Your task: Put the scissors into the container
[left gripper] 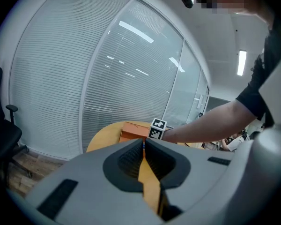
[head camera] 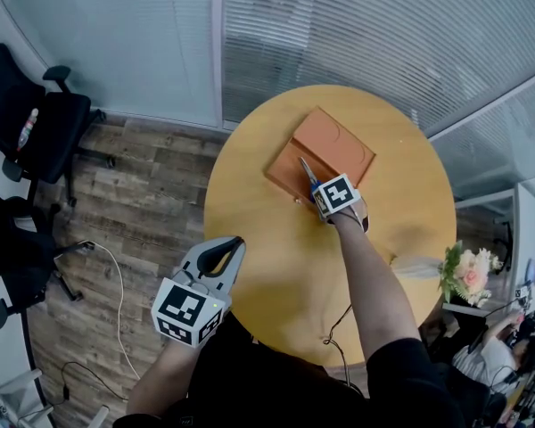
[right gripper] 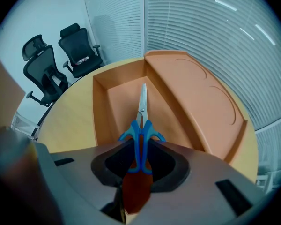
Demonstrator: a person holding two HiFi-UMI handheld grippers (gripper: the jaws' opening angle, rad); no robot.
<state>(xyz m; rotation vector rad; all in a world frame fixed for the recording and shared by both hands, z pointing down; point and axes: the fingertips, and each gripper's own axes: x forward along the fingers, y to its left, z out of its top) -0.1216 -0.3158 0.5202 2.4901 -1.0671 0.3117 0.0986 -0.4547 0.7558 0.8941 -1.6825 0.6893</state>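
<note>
Blue-handled steel scissors [right gripper: 141,108] sit pinched in the right gripper [right gripper: 140,143] over the smooth orange container [right gripper: 196,102]. The left gripper [left gripper: 143,143] is closed, empty.

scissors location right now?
In the right gripper view the scissors sit in the right hand-held gripper, blue handles clamped between its jaws, blades over the recessed left section of the orange container on the round table.

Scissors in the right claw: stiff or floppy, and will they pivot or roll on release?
Probably stiff: the scissors jut straight from the right claw without sagging. Clamped only at the blue handles, blades forward, they may tip nose-down if the grip loosens. Flat and thin, they should lie still in the container rather than roll.
</note>
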